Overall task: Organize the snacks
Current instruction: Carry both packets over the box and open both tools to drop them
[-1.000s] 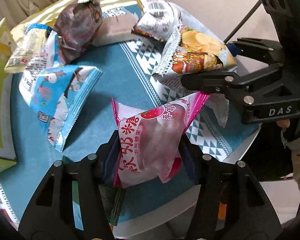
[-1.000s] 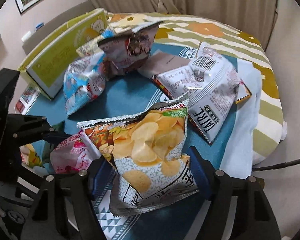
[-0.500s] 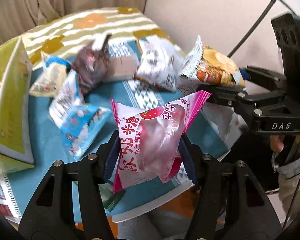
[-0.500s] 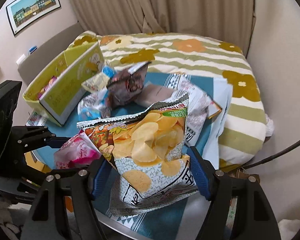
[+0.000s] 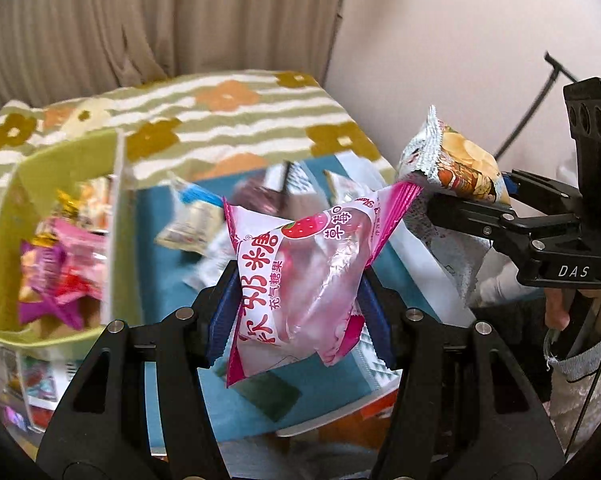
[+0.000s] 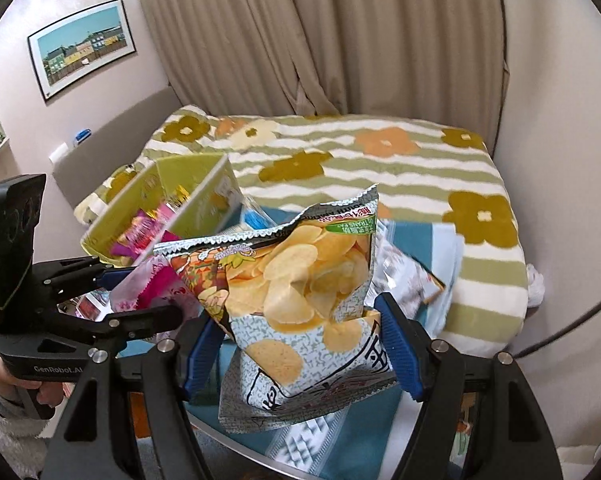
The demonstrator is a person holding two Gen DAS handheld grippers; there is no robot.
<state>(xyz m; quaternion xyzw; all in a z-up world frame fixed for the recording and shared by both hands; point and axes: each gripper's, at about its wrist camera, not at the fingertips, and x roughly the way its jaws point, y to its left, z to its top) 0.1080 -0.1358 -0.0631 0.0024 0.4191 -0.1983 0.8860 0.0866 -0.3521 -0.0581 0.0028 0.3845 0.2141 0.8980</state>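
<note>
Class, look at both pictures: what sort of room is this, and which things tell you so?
Probably a bedroom at home: a bed with a flowered blanket, long curtains and a framed picture on the wall.

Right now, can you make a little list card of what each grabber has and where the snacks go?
left gripper: shut on the pink strawberry candy bag
right gripper: shut on the potato chip bag
both bags: lifted clear of the teal cloth
green box: open, on the left, already holds bright wrapped sweets
still on the cloth: several blurred packets
behind: flowered striped blanket, beige curtains
</note>
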